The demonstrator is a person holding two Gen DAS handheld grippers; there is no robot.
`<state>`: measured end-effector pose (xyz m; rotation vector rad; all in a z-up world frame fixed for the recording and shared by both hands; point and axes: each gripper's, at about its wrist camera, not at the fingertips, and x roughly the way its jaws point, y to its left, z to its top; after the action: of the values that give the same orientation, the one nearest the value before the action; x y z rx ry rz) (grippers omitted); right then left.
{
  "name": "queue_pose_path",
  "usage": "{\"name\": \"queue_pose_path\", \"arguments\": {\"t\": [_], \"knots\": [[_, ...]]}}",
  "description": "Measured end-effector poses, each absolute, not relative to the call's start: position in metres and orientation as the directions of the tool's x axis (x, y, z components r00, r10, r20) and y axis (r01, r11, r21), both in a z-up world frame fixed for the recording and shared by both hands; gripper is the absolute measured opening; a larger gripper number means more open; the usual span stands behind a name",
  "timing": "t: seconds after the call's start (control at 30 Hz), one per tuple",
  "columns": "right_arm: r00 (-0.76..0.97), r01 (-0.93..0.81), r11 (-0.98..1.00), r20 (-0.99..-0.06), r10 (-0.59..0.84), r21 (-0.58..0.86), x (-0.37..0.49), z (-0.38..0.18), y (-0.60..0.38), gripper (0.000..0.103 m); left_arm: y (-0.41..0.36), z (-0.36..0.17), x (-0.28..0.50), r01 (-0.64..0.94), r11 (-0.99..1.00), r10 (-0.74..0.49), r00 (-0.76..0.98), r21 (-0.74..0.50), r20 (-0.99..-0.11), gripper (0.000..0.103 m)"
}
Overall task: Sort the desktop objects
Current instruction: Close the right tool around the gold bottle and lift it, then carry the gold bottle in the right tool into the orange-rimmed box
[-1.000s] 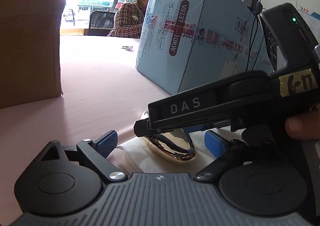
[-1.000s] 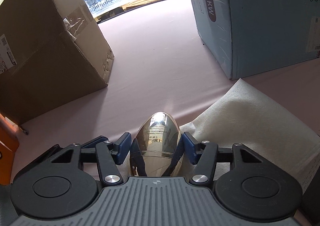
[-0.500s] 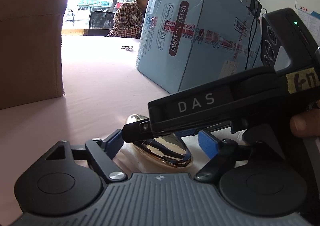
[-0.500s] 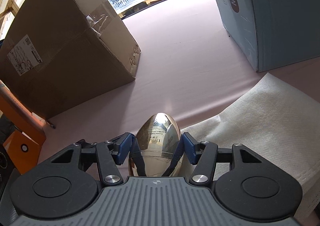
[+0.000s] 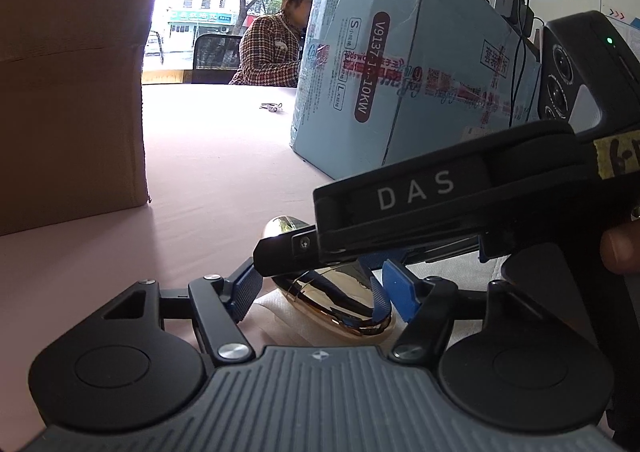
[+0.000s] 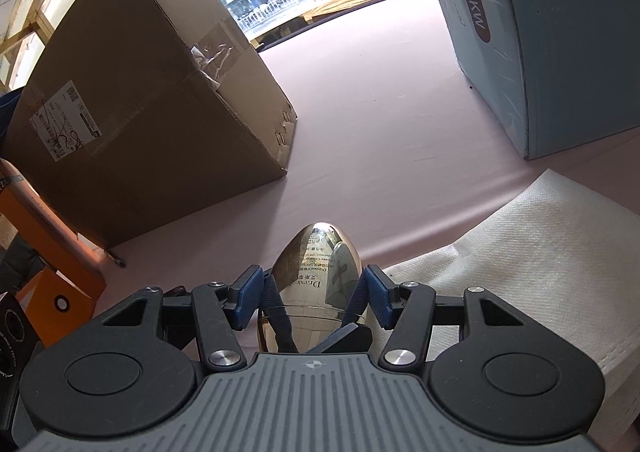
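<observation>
At far left a brown cardboard box (image 6: 152,92) stands on the pink tabletop (image 6: 380,100), with an orange object (image 6: 60,292) just beside its near corner at the table's edge. Near the middle, the left gripper (image 5: 320,284) has just been closing its jaws around the near end of a shiny gold egg-shaped case (image 5: 340,300); whether its blue pads (image 5: 244,288) already press on the case cannot be told. The right gripper (image 6: 316,292) reaches in from the right across the left one and holds the same case (image 6: 320,272) between narrowed jaws, its blue pads against both sides. The case lies at the left edge of a white woven cloth (image 6: 540,252) spread to the right. Farther right stands a light blue carton (image 5: 400,72), and beyond it a person in a checked jacket (image 5: 268,52) sits at the table's far edge.
</observation>
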<state>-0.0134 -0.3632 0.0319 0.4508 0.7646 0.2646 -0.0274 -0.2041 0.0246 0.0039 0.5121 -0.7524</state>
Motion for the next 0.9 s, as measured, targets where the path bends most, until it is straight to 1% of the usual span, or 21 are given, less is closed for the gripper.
{"name": "queue_pose_path", "arguments": {"t": [0.23, 0.4, 0.53, 0.9], "knots": [[0.712, -0.089, 0.855, -0.567, 0.414, 0.511, -0.016, 0.038, -0.363, 0.053, -0.196, 0.036, -0.035, 0.644, 0.749, -0.645, 0.657, -0.154, -0.39, 0.061], [0.729, -0.126, 0.832, -0.518, 0.447, 0.54, -0.021, 0.051, -0.36, 0.053, -0.179, 0.055, -0.037, 0.623, 0.753, -0.652, 0.664, -0.212, -0.366, 0.053], [0.733, -0.17, 0.809, -0.476, 0.485, 0.563, -0.025, 0.063, -0.353, 0.053, -0.168, 0.069, -0.052, 0.611, 0.78, -0.617, 0.715, -0.134, -0.329, 0.052], [0.707, -0.333, 0.759, -0.385, 0.594, 0.56, -0.046, 0.101, -0.299, 0.052, -0.114, 0.106, -0.1, 0.52, 0.853, -0.511, 0.82, -0.04, -0.258, 0.052]]}}
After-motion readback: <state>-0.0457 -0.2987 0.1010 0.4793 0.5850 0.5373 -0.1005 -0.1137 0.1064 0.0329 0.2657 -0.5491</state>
